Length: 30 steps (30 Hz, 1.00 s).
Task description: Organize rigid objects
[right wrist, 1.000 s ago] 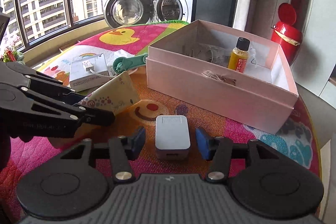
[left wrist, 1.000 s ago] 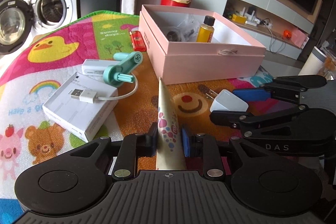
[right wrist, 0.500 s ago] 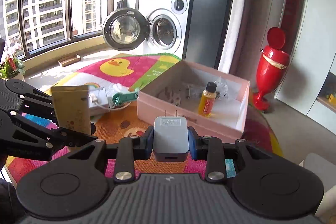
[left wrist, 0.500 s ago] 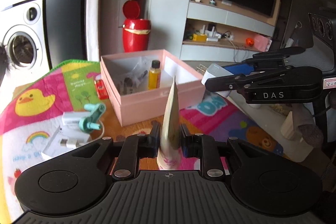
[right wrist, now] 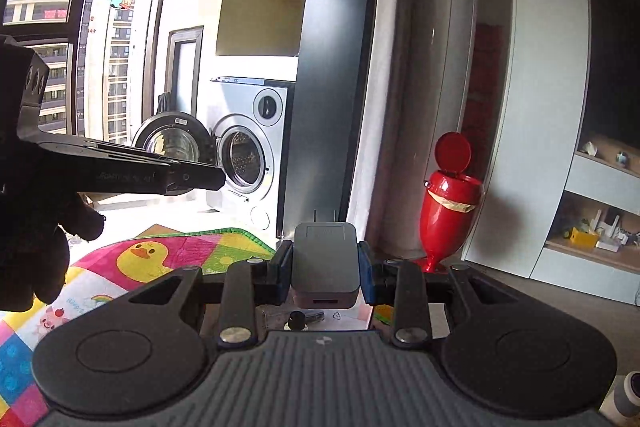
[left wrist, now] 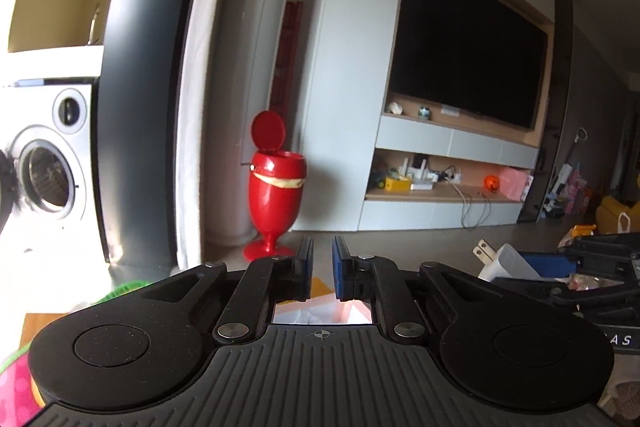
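My right gripper (right wrist: pixel 325 273) pointed nearly level, slightly down, its blue fingers (right wrist: pixel 282 273) pinching the grey charger (right wrist: pixel 324 261) by its flat sides, prongs forward, lifted over the pink box (right wrist: pixel 362 313) that showed just beneath. My left gripper (left wrist: pixel 321 267) sat equally raised and near level, its fingers (left wrist: pixel 340 269) drawn as close as they went with only a narrow slit between them and nothing held there. From its camera I saw the charger (left wrist: pixel 506 263) off to the right in the other gripper. Below lay the cartoon mat (right wrist: pixel 168 255); further off stood the washing machine (right wrist: pixel 250 147) and the red bin (left wrist: pixel 276 187).
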Available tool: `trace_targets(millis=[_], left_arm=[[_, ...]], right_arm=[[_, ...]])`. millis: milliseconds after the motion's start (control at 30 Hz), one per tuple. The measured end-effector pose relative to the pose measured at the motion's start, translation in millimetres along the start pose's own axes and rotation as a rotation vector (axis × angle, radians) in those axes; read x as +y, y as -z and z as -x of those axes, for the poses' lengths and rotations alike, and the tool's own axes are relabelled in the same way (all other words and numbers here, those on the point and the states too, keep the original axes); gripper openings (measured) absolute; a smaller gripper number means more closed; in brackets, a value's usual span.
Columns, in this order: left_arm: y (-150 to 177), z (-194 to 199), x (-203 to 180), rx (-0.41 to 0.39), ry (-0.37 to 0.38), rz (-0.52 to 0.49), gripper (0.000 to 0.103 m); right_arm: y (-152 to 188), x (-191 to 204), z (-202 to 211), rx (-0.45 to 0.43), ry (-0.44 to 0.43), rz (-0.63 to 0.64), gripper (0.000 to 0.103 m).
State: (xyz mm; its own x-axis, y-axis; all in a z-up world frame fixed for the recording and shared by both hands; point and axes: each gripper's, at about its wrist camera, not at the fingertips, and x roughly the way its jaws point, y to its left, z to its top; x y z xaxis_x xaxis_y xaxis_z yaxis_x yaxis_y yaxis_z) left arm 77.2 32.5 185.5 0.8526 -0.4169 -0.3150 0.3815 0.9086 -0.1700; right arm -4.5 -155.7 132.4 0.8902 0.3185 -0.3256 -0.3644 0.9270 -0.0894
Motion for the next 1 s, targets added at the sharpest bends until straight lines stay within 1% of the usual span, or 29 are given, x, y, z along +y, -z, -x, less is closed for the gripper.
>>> trace_targets(millis=[33, 67, 133, 167, 200, 233, 267, 300, 367, 400, 533, 567, 600, 633, 667, 700, 733, 767, 800, 833, 867, 933, 1000], left_arm=[[6.0, -4.3, 6.1, 0.058, 0.015, 0.037, 0.015], [12.3, -5.8, 7.0, 0.089, 0.024, 0.043, 0.015], [35.9, -2.9, 5.2, 0.14, 0.041, -0.011, 0.015], [49.3, -1.2, 4.1, 0.173, 0.051, -0.054, 0.015], [67.8, -0.2, 4.2, 0.232, 0.076, -0.097, 0.015], [82.4, -1.0, 3.8, 0.286, 0.102, -0.118, 0.015], [92.7, -2.2, 3.7, 0.326, 0.12, -0.129, 0.015], [110.1, -4.4, 6.7, 0.385, 0.132, -0.138, 0.015], [130.0, -5.9, 12.7, 0.444, 0.132, -0.139, 0.015], [136.4, -5.6, 16.3, 0.46, 0.139, -0.132, 0.015], [152.8, -3.3, 35.3, 0.517, 0.23, -0.046, 0.015], [155.4, 0.0, 36.1, 0.522, 0.254, -0.036, 0.015], [157.8, 4.0, 35.3, 0.524, 0.277, -0.038, 0.015], [159.5, 8.0, 32.2, 0.526, 0.299, -0.061, 0.015], [160.9, 12.7, 23.4, 0.533, 0.319, -0.106, 0.015], [163.5, 19.2, 11.9, 0.543, 0.336, -0.162, 0.015], [166.4, 21.4, 3.8, 0.557, 0.343, -0.216, 0.015], [169.1, 22.8, -2.7, 0.573, 0.339, -0.263, 0.016], [173.4, 24.1, -10.1, 0.594, 0.32, -0.315, 0.016], [176.1, 24.8, -15.0, 0.588, 0.299, -0.355, 0.016], [176.7, 25.5, -18.3, 0.576, 0.286, -0.38, 0.016], [179.0, 24.3, -25.9, 0.575, 0.252, -0.421, 0.016], [179.9, 21.9, -31.4, 0.566, 0.224, -0.439, 0.016]], right_arm=[[6.3, -0.4, -2.5, 0.022, -0.01, -0.004, 0.032], [13.4, 0.2, -5.0, 0.044, -0.016, -0.003, 0.032], [33.9, 4.8, -9.9, 0.095, -0.027, 0.018, 0.032], [33.9, 4.8, -9.9, 0.095, -0.027, 0.018, 0.032], [45.9, 8.5, -14.1, 0.133, -0.034, 0.024, 0.032], [72.3, 17.1, -24.3, 0.222, -0.046, 0.026, 0.032], [85.9, 20.9, -28.2, 0.258, -0.054, 0.025, 0.032], [94.8, 23.1, -31.3, 0.283, -0.057, 0.022, 0.032], [118.2, 29.8, -36.6, 0.338, -0.059, 0.004, 0.032], [125.2, 30.4, -37.2, 0.353, -0.065, -0.01, 0.032], [145.1, 29.5, -34.9, 0.38, -0.081, -0.052, 0.032], [148.0, 29.5, -34.7, 0.381, -0.073, -0.054, 0.036], [151.0, 30.0, -34.5, 0.382, -0.068, -0.055, 0.049], [154.8, 29.9, -34.3, 0.383, -0.064, -0.057, 0.057], [154.8, 29.9, -34.3, 0.383, -0.064, -0.057, 0.068], [161.0, 29.4, -37.5, 0.398, -0.067, -0.066, 0.07], [164.0, 30.0, -40.0, 0.413, -0.071, -0.071, 0.07], [164.0, 30.0, -40.0, 0.413, -0.071, -0.071, 0.07], [169.0, 30.6, -45.8, 0.427, -0.068, -0.089, 0.073], [170.9, 31.5, -46.0, 0.418, -0.061, -0.089, 0.075], [172.6, 33.5, -45.8, 0.414, -0.06, -0.087, 0.081], [174.2, 36.1, -45.7, 0.404, -0.055, -0.087, 0.084], [176.2, 37.8, -45.5, 0.395, -0.054, -0.092, 0.088]])
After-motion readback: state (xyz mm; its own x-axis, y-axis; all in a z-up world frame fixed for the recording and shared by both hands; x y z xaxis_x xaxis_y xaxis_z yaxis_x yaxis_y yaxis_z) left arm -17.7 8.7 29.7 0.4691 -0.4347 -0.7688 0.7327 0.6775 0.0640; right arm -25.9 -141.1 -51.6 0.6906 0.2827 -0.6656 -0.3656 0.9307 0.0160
